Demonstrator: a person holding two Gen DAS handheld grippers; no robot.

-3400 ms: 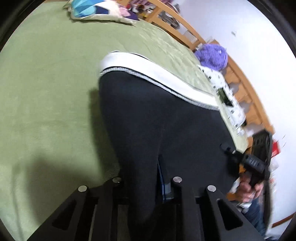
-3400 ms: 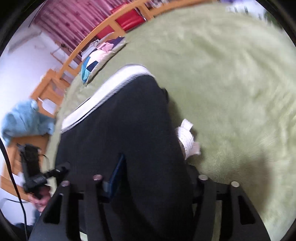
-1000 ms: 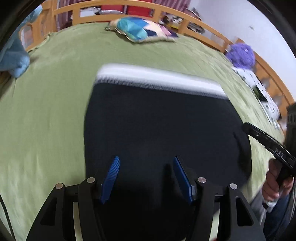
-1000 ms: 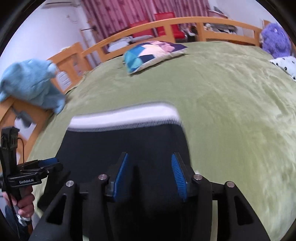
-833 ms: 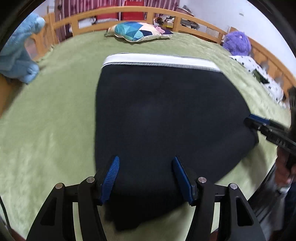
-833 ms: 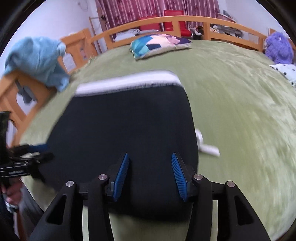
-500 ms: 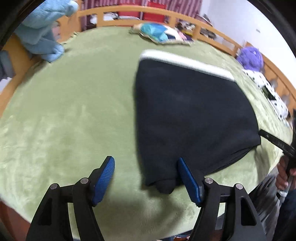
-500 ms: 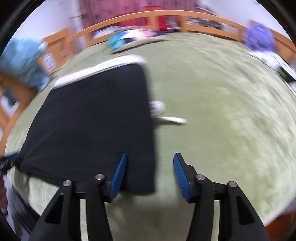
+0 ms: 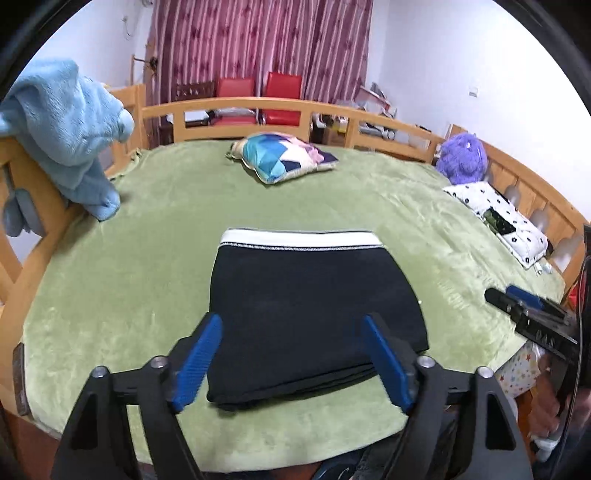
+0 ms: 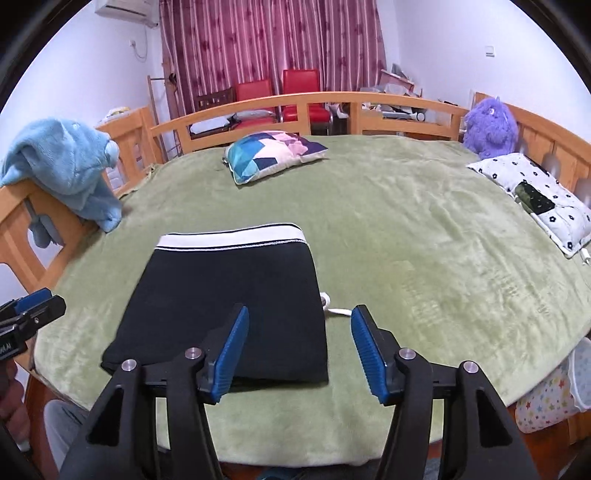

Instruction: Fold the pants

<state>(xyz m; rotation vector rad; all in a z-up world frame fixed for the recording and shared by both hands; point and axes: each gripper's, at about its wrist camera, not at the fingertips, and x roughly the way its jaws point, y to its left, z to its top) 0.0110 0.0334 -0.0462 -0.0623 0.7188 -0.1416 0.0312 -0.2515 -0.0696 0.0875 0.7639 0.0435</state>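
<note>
Lying folded on green blanket (image 9: 147, 236): black pants (image 9: 306, 310), both tools clear.

Bedroom with a big green-covered bed and a wooden rail around it.

I am looking across the green blanket (image 10: 424, 229) to the wooden rail (image 10: 332, 98); striped maroon curtains (image 10: 273, 40) are hanging behind two red chairs (image 10: 280, 94), white walls (image 10: 436, 40) are closing in both sides, and an air conditioner (image 10: 125, 7) is sitting high on the left.
</note>
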